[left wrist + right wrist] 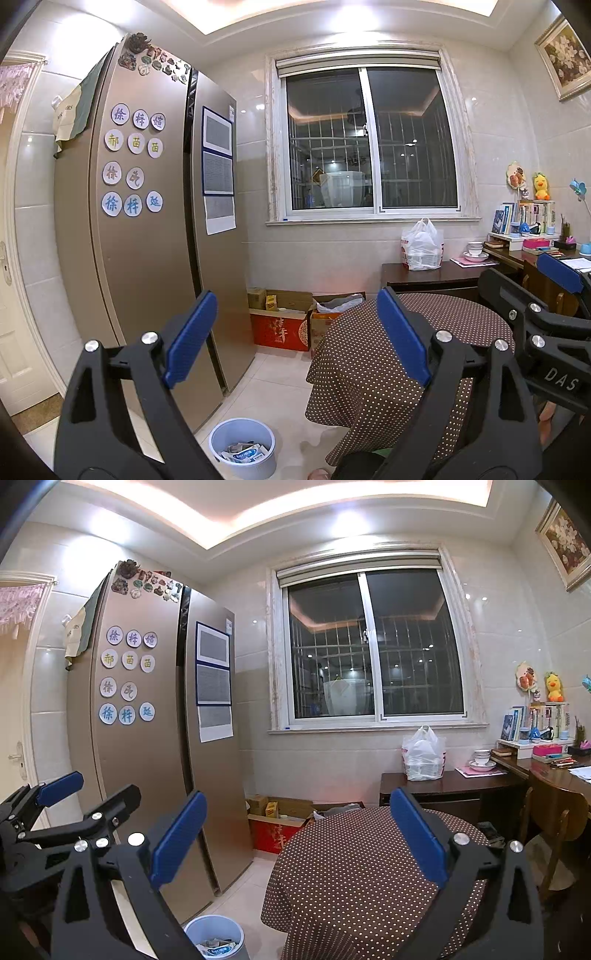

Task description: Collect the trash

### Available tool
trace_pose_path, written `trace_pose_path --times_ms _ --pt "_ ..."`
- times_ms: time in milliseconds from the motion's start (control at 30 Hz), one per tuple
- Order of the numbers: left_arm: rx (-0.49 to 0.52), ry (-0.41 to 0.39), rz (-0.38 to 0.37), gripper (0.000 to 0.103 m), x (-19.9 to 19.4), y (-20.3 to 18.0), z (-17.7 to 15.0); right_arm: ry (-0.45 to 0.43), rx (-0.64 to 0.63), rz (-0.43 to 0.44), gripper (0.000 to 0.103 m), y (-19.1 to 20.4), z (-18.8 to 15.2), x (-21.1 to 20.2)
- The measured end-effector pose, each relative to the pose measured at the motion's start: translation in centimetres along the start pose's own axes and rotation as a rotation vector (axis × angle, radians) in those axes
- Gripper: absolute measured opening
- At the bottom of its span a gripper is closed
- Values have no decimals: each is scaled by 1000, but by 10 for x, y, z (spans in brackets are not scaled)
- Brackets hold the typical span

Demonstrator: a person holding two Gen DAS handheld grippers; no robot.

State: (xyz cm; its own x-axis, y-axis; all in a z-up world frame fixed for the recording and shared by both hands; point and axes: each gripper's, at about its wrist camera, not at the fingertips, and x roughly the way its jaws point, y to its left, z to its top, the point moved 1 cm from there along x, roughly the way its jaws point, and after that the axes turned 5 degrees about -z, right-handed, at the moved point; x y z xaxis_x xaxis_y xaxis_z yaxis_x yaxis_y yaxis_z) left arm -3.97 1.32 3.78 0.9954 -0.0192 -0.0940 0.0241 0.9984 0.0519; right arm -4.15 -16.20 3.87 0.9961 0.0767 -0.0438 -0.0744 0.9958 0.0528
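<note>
A pale blue waste bin (242,446) stands on the tiled floor between the fridge and the round table, with wrappers (245,452) inside it. It also shows at the bottom of the right wrist view, bin (214,938). My left gripper (297,338) is held level above the floor, open, with nothing between its blue pads (192,339). My right gripper (299,840) hangs beside it, also open and empty, over the edge of the table with the brown dotted cloth (362,867). Each gripper shows in the other's view: right gripper (528,280), left gripper (88,794).
A tall gold fridge (147,229) fills the left. Cardboard boxes (284,317) sit on the floor under the window. A white plastic bag (423,243) rests on a dark side table (428,277). A cluttered desk (554,764) and a wooden chair (557,819) stand at right.
</note>
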Motion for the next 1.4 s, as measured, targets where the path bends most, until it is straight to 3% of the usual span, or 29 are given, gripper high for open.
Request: trace_pose_path --times_ms 1400 --pt "-6 19 5 87 6 4 -5 30 2 23 98 8 -7 5"
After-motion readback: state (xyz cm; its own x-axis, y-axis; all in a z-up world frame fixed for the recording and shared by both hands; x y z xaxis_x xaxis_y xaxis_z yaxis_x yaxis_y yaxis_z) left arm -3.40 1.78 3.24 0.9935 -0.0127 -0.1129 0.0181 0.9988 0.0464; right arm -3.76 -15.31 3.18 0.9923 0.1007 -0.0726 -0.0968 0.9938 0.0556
